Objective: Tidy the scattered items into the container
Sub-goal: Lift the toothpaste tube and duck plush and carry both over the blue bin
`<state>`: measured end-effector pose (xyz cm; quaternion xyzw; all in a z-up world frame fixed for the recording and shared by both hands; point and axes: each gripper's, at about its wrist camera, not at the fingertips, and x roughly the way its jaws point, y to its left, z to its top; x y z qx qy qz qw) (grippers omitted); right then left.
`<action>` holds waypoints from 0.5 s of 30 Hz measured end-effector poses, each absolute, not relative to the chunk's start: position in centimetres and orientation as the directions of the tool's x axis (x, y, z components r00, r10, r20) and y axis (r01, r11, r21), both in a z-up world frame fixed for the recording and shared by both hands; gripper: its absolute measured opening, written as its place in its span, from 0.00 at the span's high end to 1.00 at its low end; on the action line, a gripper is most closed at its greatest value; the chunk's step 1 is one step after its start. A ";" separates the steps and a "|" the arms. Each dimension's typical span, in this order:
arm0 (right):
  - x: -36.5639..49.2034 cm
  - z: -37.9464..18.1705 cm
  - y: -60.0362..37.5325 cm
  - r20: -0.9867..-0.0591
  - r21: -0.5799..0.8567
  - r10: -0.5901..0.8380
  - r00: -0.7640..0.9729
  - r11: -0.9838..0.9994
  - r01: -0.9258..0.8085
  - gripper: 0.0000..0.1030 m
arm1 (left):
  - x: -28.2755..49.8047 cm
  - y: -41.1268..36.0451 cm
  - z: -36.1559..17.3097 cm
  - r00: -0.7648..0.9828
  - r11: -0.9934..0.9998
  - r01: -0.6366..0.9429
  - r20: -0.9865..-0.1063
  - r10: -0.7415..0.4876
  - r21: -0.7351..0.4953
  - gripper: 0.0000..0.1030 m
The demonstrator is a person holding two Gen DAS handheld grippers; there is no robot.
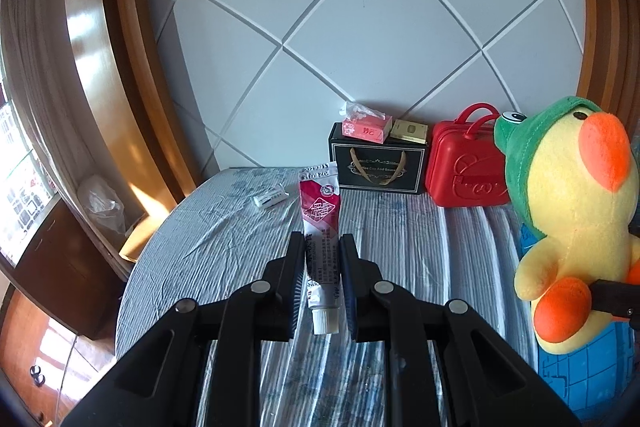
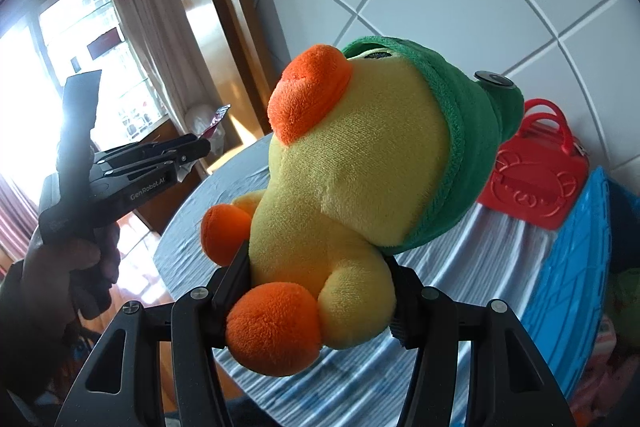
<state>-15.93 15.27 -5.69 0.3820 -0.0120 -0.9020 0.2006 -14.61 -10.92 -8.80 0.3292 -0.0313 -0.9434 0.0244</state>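
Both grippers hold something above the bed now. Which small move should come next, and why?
Probably carry the plush duck sideways over the blue basket and release it there. The right gripper is shut on its body, clear of the bed, and the basket stands just beside it. The left gripper, shut on the tube, is farther away.

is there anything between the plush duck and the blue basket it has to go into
Nothing visible does. The right tool holds the plush duck in the air, and the blue basket sits just to its right on the bed, its opening mostly out of frame.

right gripper [image 2: 320, 291] clamps plush duck [image 2: 352, 163] (green hood) | blue basket [image 2: 568, 267] right
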 end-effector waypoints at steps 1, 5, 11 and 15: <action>-15.8 -5.5 15.4 -0.682 0.171 -0.362 -0.635 -0.924 0.342 0.45 | -14.7 -10.8 -8.7 -0.785 -0.997 0.013 -0.616 -0.056 0.074 0.83; -15.4 -5.0 16.2 -0.680 0.174 -0.326 -0.657 -0.942 0.287 0.45 | -15.0 -10.3 -7.9 -0.796 -0.997 -0.035 -0.605 -0.018 0.075 0.83; -14.6 -4.7 17.0 -0.684 0.174 -0.286 -0.671 -0.957 0.231 0.45 | -15.2 -8.4 -7.4 -0.800 -0.990 -0.113 -0.598 0.044 0.079 0.83; -13.6 -4.4 18.2 -0.673 0.187 -0.276 -0.686 -0.961 0.202 0.45 | -15.0 -6.9 -7.0 -0.801 -0.984 -0.156 -0.594 0.074 0.087 0.83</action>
